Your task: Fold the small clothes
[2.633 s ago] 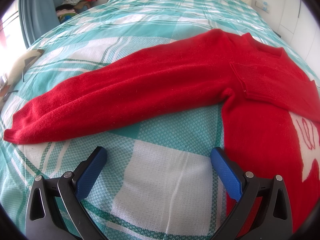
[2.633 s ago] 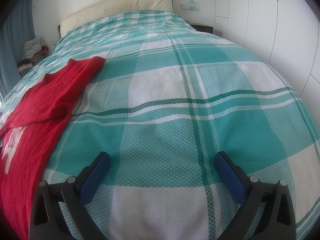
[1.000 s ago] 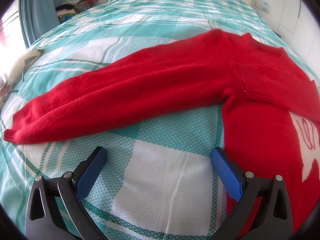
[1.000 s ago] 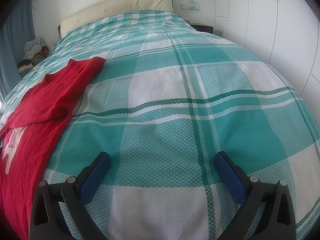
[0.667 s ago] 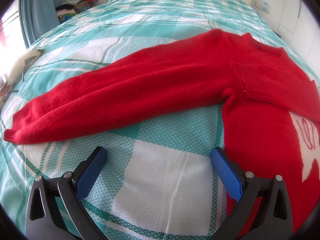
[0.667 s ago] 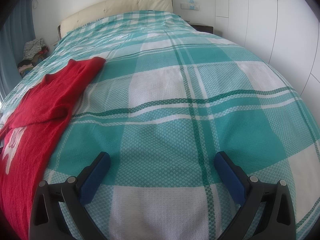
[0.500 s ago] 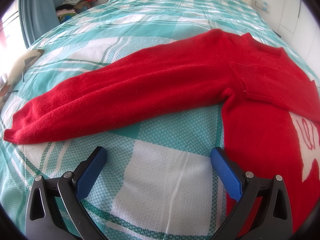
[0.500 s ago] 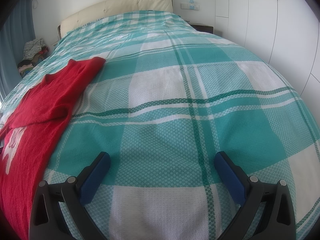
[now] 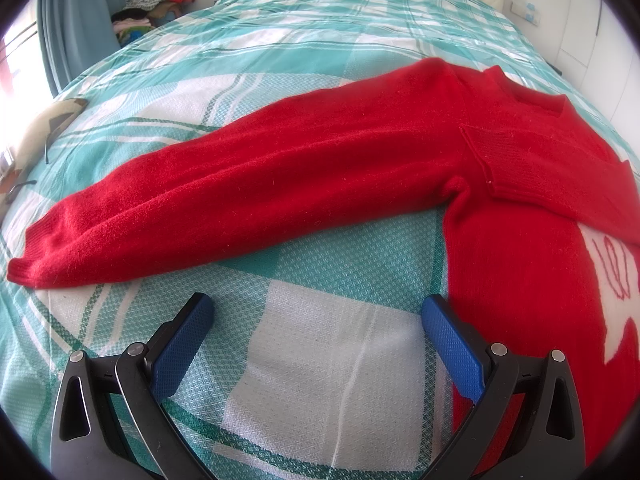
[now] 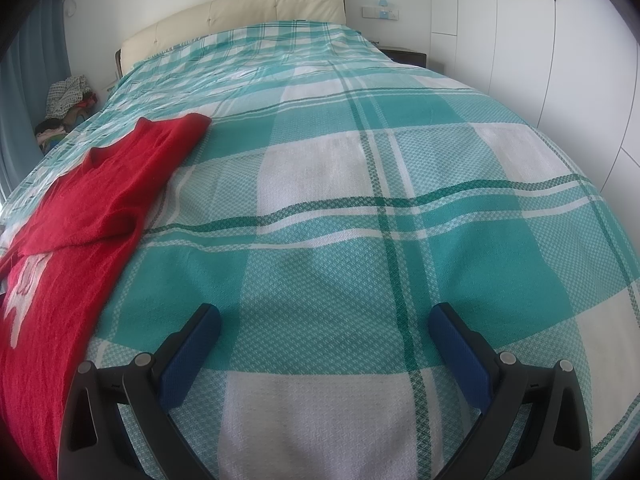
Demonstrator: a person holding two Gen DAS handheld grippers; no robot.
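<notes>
Flat on bedspread (image 9: 312, 344), red sweater (image 9: 520, 184); sleeve (image 9: 240, 192) stretches leftward.

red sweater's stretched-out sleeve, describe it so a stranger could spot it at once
On the teal and white checked bedspread lies a red knit sweater with a white motif. Its long sleeve stretches flat away from the body, cuff at the far end, unlike the other sleeve, folded across the chest.

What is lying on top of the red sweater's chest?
One sleeve is folded across the red sweater, cuff toward its armpit. It covers the top of a white design. The other sleeve lies outstretched on the bedspread.
</notes>
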